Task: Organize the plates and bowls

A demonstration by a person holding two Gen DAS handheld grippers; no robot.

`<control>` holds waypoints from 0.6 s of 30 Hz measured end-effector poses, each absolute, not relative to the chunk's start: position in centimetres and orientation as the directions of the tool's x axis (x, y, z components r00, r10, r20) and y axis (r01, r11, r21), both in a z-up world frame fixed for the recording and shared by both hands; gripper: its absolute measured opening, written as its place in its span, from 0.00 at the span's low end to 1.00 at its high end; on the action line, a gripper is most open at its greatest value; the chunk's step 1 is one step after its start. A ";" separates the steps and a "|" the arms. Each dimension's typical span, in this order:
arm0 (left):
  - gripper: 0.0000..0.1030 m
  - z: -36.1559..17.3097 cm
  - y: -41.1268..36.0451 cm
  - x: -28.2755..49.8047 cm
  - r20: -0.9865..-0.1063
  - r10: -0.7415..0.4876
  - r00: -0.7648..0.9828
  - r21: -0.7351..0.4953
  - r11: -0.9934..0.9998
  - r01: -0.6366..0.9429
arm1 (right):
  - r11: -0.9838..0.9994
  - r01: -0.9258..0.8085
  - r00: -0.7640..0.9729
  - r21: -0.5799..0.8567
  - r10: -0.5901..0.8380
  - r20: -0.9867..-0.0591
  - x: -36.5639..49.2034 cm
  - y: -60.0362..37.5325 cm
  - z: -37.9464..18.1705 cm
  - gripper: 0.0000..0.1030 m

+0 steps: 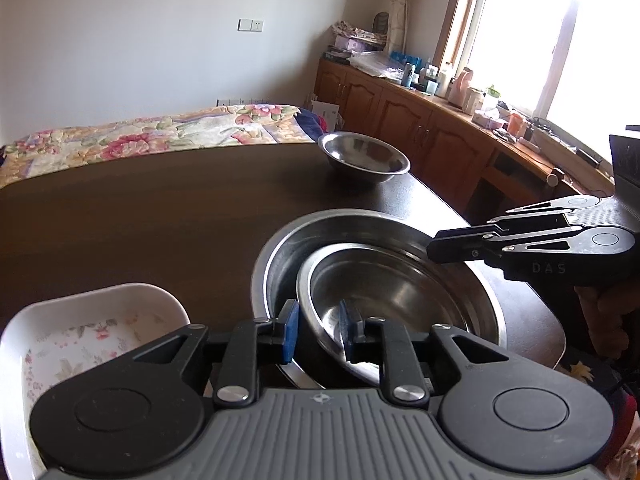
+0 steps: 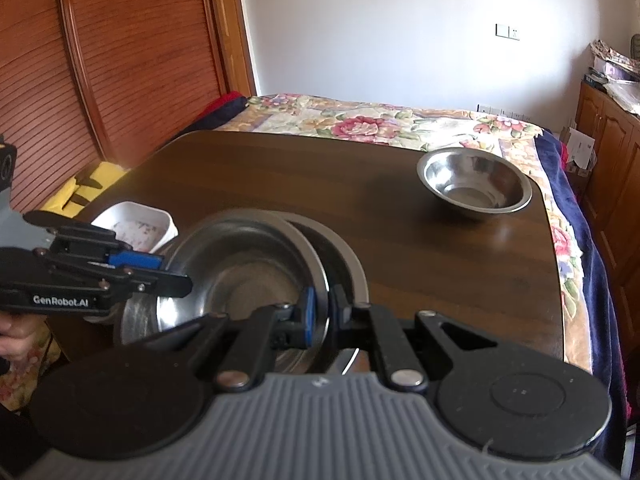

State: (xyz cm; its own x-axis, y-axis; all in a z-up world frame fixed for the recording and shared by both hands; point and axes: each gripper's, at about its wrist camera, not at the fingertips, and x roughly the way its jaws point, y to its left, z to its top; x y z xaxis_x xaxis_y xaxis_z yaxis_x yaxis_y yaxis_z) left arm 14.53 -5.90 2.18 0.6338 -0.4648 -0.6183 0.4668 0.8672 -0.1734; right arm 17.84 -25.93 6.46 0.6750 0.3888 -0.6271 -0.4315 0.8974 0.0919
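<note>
A medium steel bowl (image 1: 384,296) sits tilted inside a large steel bowl (image 1: 280,256) near the table's front. My left gripper (image 1: 318,330) is shut on the medium bowl's near rim. My right gripper (image 2: 322,312) is shut on the same bowl's (image 2: 248,264) opposite rim; the large bowl (image 2: 348,256) shows behind it. The right gripper also shows in the left wrist view (image 1: 452,246), the left gripper in the right wrist view (image 2: 160,268). A small steel bowl (image 1: 364,156) (image 2: 474,186) stands alone at the table's far right. A white floral dish (image 1: 92,320) (image 2: 136,224) sits to the left.
The dark wooden table (image 1: 160,208) (image 2: 280,172) has a bed with a floral quilt (image 1: 160,132) behind it. Wooden cabinets with clutter (image 1: 440,120) run along the right under a window. A wooden louvred door (image 2: 120,60) stands left.
</note>
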 end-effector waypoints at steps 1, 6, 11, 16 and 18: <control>0.48 2.2 -5.8 14.5 -0.616 -0.461 0.638 -0.167 0.869 0.467 | 0.898 -0.432 0.677 0.090 0.388 -0.626 17.8 -25.9 6.5 0.10; 0.51 2.5 -5.6 14.5 -0.608 -0.459 0.648 -0.166 0.871 0.462 | 0.898 -0.432 0.683 0.085 0.387 -0.620 17.8 -26.0 6.6 0.10; 0.53 3.2 -5.2 14.6 -0.591 -0.454 0.667 -0.163 0.877 0.453 | 0.901 -0.426 0.690 0.088 0.386 -0.612 17.8 -26.2 6.7 0.10; 0.56 3.9 -5.2 14.9 -0.577 -0.444 0.685 -0.151 0.883 0.445 | 0.904 -0.420 0.708 0.078 0.380 -0.595 17.6 -26.5 7.1 0.10; 0.56 4.1 -5.1 15.1 -0.573 -0.442 0.690 -0.148 0.884 0.443 | 0.905 -0.418 0.716 0.074 0.378 -0.587 17.6 -26.7 7.3 0.10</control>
